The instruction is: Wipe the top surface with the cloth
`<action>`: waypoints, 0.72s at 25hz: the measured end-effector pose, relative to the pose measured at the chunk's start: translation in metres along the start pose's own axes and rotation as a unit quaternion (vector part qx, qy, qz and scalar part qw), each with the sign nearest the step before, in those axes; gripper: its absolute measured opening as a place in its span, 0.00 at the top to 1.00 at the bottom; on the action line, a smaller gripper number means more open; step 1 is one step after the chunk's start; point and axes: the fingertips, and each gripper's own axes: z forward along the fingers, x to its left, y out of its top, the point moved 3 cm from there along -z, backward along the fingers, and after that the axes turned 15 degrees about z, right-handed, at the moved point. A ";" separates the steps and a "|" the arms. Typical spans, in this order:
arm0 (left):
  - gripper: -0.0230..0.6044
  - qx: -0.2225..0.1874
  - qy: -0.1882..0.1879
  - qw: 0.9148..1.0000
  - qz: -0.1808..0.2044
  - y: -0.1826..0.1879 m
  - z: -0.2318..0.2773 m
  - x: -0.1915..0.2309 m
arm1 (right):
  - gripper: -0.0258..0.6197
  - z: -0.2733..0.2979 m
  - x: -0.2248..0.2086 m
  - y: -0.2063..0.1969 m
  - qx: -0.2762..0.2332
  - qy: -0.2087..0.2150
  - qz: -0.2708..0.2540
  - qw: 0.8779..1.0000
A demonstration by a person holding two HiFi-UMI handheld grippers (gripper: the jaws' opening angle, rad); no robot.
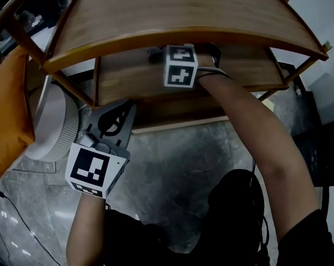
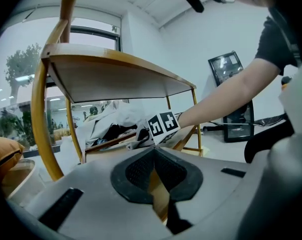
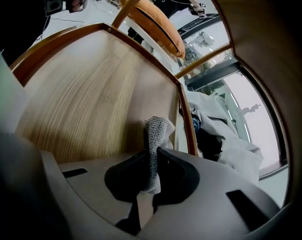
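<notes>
My right gripper (image 1: 161, 55) is reached in under the curved top shelf (image 1: 178, 10) of the wooden rack, over the lower shelf (image 1: 128, 76). The right forearm (image 1: 250, 126) runs long and nearly straight from the lower right corner of the head view, and the marker cube sits just below the top shelf's front edge. In the right gripper view my jaws (image 3: 153, 154) are clamped on the grey knit cloth (image 3: 156, 131). A tuft of it stands up past the tips, in front of the pale wood grain of the lower shelf (image 3: 90, 99). I cannot tell whether the cloth touches the wood. So the cloth is beneath the top surface, not on it.

My left gripper (image 1: 122, 115) hangs low and outside the rack, near its front left leg and above the grey marbled floor (image 1: 172, 159). The left forearm (image 1: 86, 226) comes up from the bottom edge and the tips point up toward the rack. In the left gripper view its jaws (image 2: 155, 151) are pressed together with nothing between them. Beyond them I see the right gripper's cube (image 2: 163, 126) and the reaching arm (image 2: 226, 99).

An orange cushion (image 1: 6, 104) and a white round ribbed object (image 1: 56, 123) sit to the left of the rack. A crumpled white sheet (image 2: 110, 116) lies behind it.
</notes>
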 end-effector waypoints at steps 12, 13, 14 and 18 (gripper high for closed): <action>0.94 -0.015 -0.023 1.000 -0.006 0.041 0.050 -0.029 | 0.91 -0.033 -0.035 -0.116 0.058 -0.031 0.051 0.997; 0.94 -0.016 -0.026 1.000 -0.005 0.043 0.053 -0.033 | 0.91 -0.036 -0.038 -0.127 0.066 -0.033 0.054 0.996; 0.94 -0.017 -0.029 0.999 -0.003 0.045 0.056 -0.036 | 0.91 -0.040 -0.041 -0.138 0.074 -0.036 0.058 0.995; 0.94 -0.020 -0.039 0.999 0.004 0.050 0.066 -0.045 | 0.91 -0.051 -0.055 -0.183 0.108 -0.046 0.079 0.990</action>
